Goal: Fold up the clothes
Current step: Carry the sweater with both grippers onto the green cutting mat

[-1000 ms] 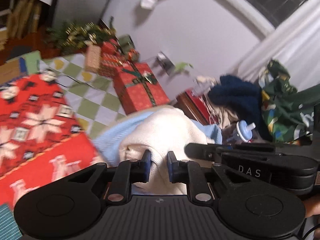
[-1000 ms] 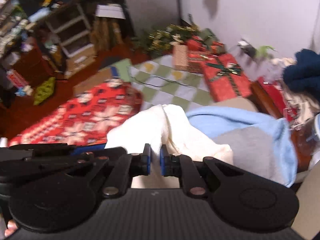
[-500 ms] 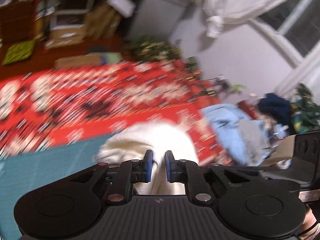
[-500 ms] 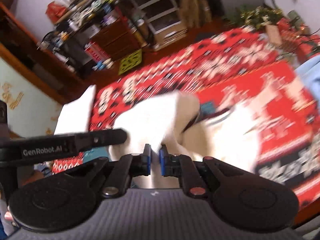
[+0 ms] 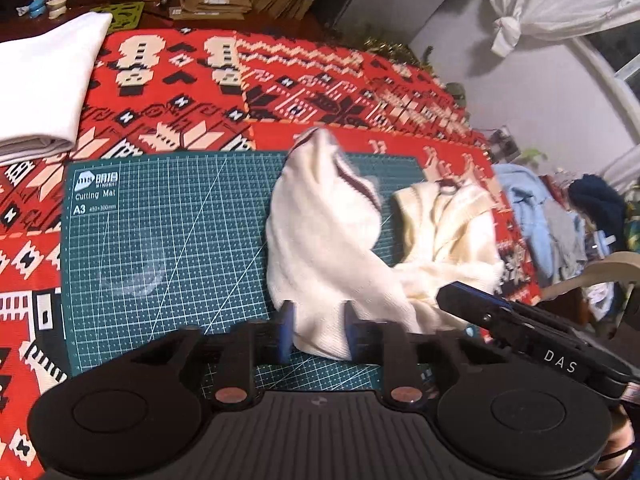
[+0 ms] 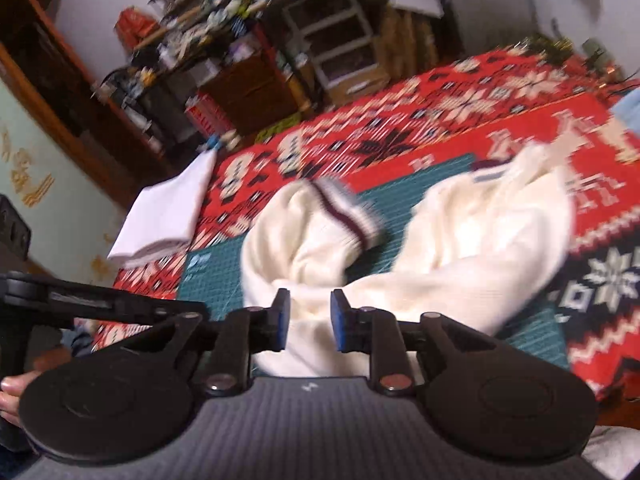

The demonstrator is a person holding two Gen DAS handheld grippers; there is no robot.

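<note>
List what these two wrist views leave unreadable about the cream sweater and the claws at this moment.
- Cream knit sweater: crumpled, so front, back and sleeves cannot be told apart; right view motion-blurred.
- Left claw: jaws apart around cloth; actual contact unclear.
- Right claw: same, fabric covers the gap.
- Green cutting mat: near edge hidden behind the claw body.

The cream sweater is smeared by motion blur at centre right of the right wrist view, and its lower folds are hidden behind the right tool. The folded white cloth is cut off by the left edge.
</note>
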